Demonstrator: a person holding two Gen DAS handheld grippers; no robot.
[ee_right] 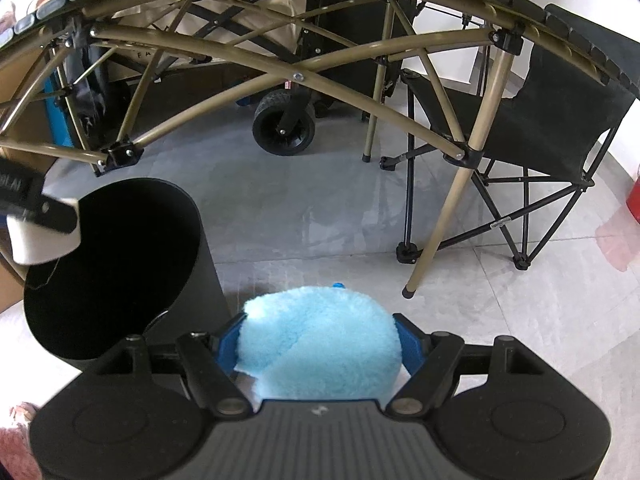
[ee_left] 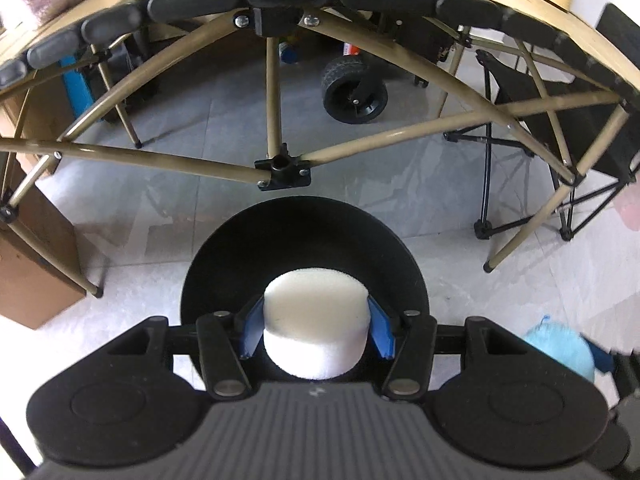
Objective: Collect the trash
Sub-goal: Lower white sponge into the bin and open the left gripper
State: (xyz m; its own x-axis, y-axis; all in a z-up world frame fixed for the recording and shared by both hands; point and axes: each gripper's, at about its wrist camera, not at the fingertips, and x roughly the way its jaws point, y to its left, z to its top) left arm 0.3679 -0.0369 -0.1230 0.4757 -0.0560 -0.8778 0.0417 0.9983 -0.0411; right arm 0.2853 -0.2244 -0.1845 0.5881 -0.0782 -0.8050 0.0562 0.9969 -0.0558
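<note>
Foam puck, white and round, sits clamped between the blue pads of the left tongs, directly above the open mouth of the black bin on the tiled floor. The right tongs grip a fluffy light-blue pad, held just to the right of the bin and above the floor. Beyond the bin stands the folding bench on tan legs, with a black camp chair at far right and a cart wheel behind.

No text, label or number reads clearly.
</note>
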